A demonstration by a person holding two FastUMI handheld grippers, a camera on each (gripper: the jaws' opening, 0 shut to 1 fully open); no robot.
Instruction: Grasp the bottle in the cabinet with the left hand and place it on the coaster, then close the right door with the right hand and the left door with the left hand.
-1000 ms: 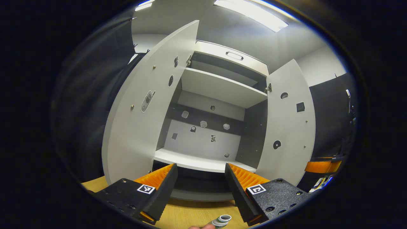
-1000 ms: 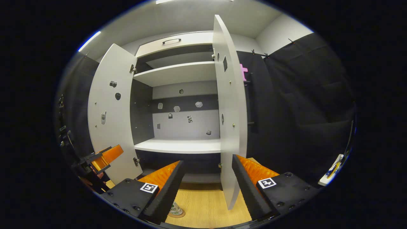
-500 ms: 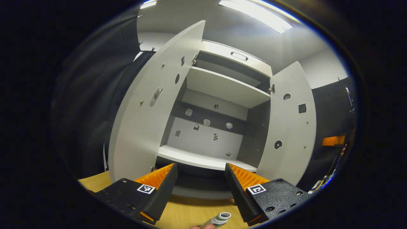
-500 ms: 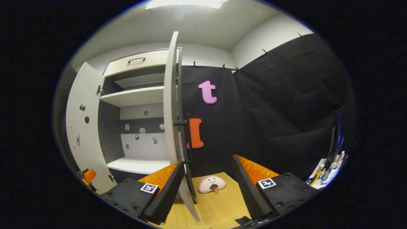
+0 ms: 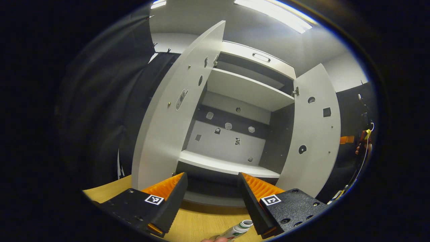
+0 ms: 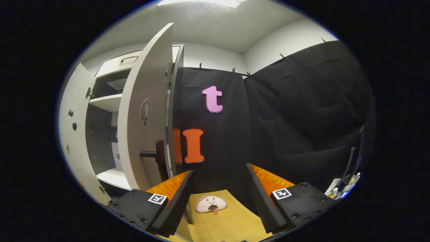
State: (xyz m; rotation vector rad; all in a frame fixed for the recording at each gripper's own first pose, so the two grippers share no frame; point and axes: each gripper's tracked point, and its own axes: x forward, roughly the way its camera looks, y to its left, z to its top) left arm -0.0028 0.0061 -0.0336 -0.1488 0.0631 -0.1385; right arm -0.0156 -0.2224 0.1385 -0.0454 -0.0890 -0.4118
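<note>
The white cabinet (image 5: 235, 134) stands with both doors wide; its lower shelf (image 5: 228, 165) is bare. A bottle (image 5: 239, 229) with a white cap and green label stands on the wooden table (image 5: 198, 223), just below my left gripper (image 5: 211, 198), which is open and holds nothing. In the left gripper view the right door (image 5: 315, 134) hangs at the right, with a hand (image 5: 362, 148) beyond it. My right gripper (image 6: 218, 198) is open, facing the outer side of the right door (image 6: 139, 111), beside its black handle (image 6: 153, 154).
The left door (image 5: 168, 111) juts out toward me at the left. A small pink plush toy (image 6: 211, 204) lies on the table (image 6: 235, 225) in front of the right gripper. Several bottles (image 6: 347, 183) stand at the far right. Black cloth walls the booth.
My right gripper has swung right, round the right door's edge to its outer face; the plush toy has come into sight. The left gripper has turned slightly left, still open.
</note>
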